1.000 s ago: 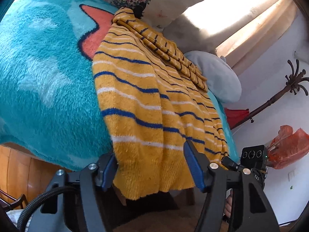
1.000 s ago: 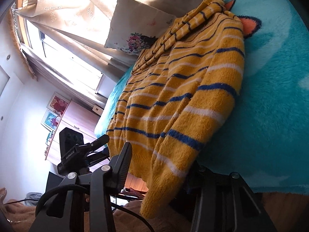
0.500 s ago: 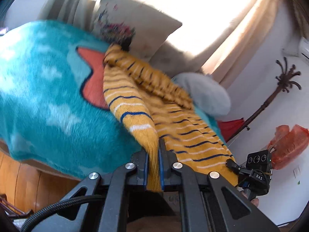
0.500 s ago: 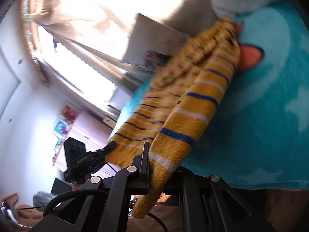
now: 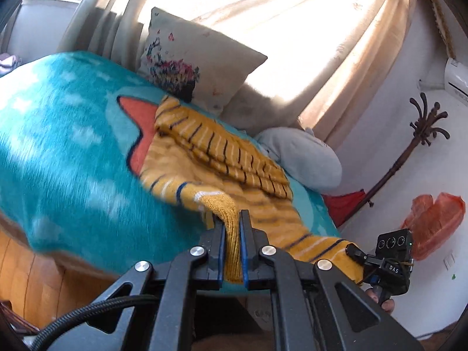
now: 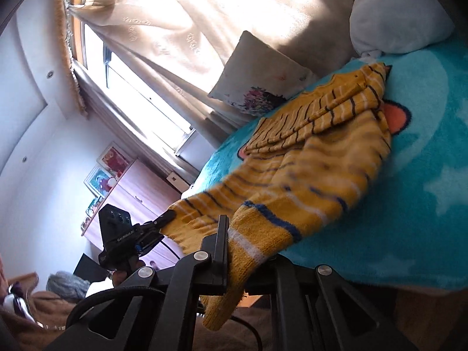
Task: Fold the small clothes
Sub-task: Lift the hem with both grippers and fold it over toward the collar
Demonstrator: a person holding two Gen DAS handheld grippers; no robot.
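Sunlit beige curtains (image 5: 307, 44) fill the far side of the left wrist view, above a bed covered by a fluffy turquoise blanket (image 5: 58, 152) with an orange patch. On the blanket lies a yellow striped sweater (image 5: 239, 181), its sleeves folded across the far end near a floral cushion (image 5: 193, 58) and a grey pillow (image 5: 304, 158). The left hand-held gripper (image 5: 232, 231) is clenched on the sweater's near hem, a bunch of knit squeezed between its blue pads and lifted off the blanket. At the right, the right hand-held gripper (image 5: 355, 251) pinches the other hem corner, in front of a coat stand (image 5: 409, 152) and an orange bag (image 5: 433, 222). From the right wrist view, the curtains and a bright window (image 6: 140, 87) stand far left, with a wooden cabinet (image 6: 137, 199) below. The right hand-held gripper (image 6: 234, 234) grasps the near hem corner, knit hanging down past its fingers. Further left, the left hand-held gripper (image 6: 168, 215) holds the opposite corner, so the hem is raised while the far part rests on the blanket (image 6: 424, 204).
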